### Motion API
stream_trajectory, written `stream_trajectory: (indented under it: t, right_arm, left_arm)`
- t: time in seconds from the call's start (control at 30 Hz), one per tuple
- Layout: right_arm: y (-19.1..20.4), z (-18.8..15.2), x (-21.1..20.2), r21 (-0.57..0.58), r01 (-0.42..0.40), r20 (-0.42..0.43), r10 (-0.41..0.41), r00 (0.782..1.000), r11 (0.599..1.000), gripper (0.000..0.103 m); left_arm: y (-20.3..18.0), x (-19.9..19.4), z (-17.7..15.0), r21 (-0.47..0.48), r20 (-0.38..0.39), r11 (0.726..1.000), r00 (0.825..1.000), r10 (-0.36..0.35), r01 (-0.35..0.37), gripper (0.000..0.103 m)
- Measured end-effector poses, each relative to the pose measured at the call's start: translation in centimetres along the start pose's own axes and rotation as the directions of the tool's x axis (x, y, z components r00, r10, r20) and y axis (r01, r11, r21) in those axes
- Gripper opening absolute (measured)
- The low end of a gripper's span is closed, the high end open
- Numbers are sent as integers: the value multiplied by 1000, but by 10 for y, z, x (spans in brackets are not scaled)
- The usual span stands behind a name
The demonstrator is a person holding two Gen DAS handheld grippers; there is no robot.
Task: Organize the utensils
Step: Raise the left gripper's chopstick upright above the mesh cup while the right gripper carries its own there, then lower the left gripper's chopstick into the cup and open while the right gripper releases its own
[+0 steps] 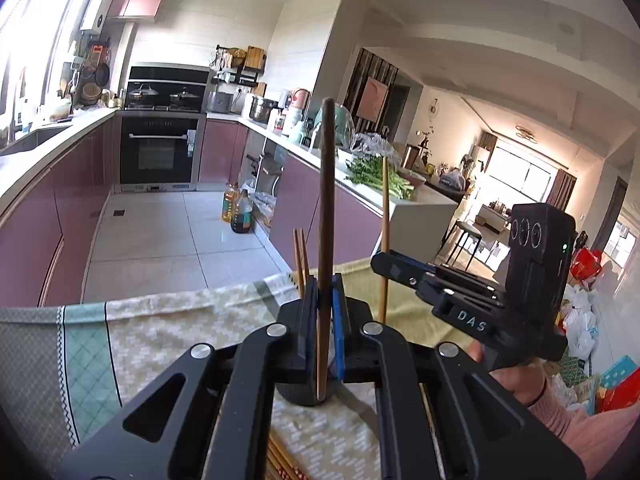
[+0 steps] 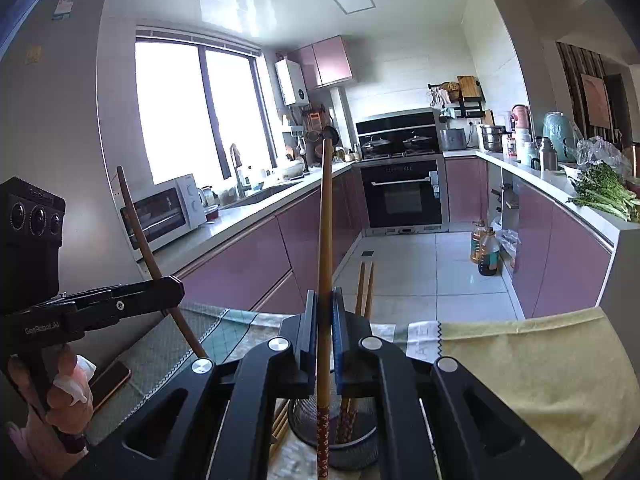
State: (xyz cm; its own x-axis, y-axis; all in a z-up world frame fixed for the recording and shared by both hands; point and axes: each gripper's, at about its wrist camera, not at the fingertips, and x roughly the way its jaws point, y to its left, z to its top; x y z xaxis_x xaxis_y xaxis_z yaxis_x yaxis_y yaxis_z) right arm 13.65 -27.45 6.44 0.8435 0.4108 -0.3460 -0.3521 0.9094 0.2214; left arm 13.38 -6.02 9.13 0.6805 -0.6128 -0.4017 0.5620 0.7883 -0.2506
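My left gripper [image 1: 325, 294] is shut on a dark brown chopstick [image 1: 326, 200] that stands nearly upright between its blue pads. To its right, my right gripper [image 1: 380, 265] pinches a pale bamboo chopstick [image 1: 385, 220]. In the right wrist view the right gripper [image 2: 325, 304] grips that pale chopstick [image 2: 326, 220], whose red patterned end hangs over a black mesh holder [image 2: 354, 446]. A pair of chopsticks [image 2: 366, 288] stands in the holder. The left gripper [image 2: 176, 285] shows at the left with the dark chopstick [image 2: 138, 228]. Loose chopsticks [image 2: 280, 420] lie beside the holder.
A patterned tablecloth [image 1: 180, 320] with a yellow part [image 2: 540, 360] covers the table. A phone [image 2: 110, 380] lies at its left edge. Beyond are pink kitchen cabinets [image 2: 248, 264], oil bottles [image 2: 486, 252] on the tiled floor and greens [image 2: 604, 194] on the counter. A hand [image 2: 68, 396] holds the left tool.
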Motion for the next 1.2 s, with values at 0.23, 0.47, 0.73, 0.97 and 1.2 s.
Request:
stream_trajectory:
  t: [0.23, 0.47, 0.73, 0.97, 1.2]
  right_arm:
    - [-6, 10, 15, 13, 20, 32, -20, 999, 1000, 6]
    - [-12, 4, 33, 28, 43, 23, -43, 999, 999, 6]
    - [-15, -9, 45, 32, 68, -25, -67, 997, 997, 6]
    - [-21, -22, 52, 46, 75, -100, -70, 992, 996, 6]
    - [-28, -31, 62, 59, 76, -202, -62, 977, 995, 6]
  left_arm:
    - [-5, 8, 20, 11, 41, 1000, 999, 12, -12, 8]
    - [-6, 36, 16, 22, -5, 999, 999, 34, -34, 8]
    - [0, 67, -2, 56, -121, 998, 992, 34, -28, 8]
    - [10, 86, -22, 48, -198, 999, 980, 14, -5, 8]
    - [16, 102, -24, 47, -247, 999, 969, 14, -3, 8]
